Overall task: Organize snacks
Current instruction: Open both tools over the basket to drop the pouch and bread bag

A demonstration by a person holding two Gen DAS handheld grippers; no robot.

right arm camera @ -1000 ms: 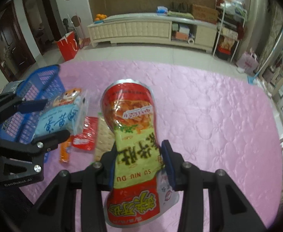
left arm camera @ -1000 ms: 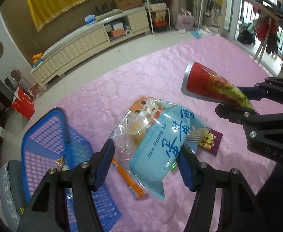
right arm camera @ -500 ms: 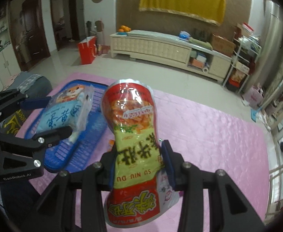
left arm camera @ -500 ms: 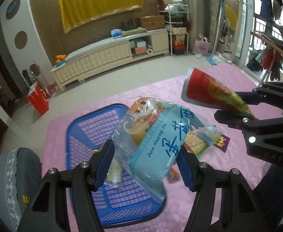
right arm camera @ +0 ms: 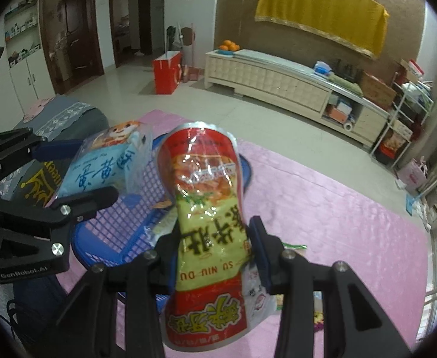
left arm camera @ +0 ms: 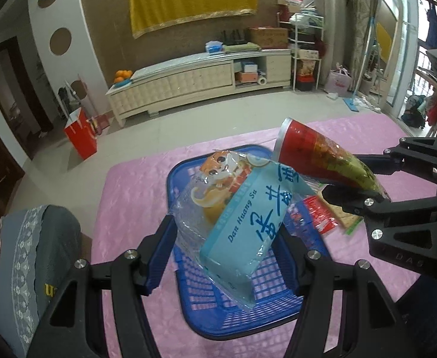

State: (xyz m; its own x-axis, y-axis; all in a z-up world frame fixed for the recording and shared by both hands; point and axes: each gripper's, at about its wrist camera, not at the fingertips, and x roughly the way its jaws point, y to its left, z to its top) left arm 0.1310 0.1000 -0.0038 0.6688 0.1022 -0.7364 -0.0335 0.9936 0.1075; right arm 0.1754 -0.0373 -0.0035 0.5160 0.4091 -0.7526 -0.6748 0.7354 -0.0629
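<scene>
Your left gripper (left arm camera: 224,241) is pinching the light-blue and clear plastic snack bag with a cartoon animal (left arm camera: 236,211) between its blue-padded fingers (left arm camera: 160,249), holding it above the blue plastic mesh basket (left arm camera: 248,304) on the pink quilted cover (left arm camera: 134,191). Your right gripper (right arm camera: 215,247) is clamping the tall red and green snack pouch (right arm camera: 206,208) at its narrow waist, beside the first bag and over the basket's edge. Loose snack packets (left arm camera: 322,217) are lying just right of the basket.

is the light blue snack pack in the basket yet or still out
Out. The light blue pack hangs above the blue basket, clamped in the left gripper, not resting on the mesh.
</scene>
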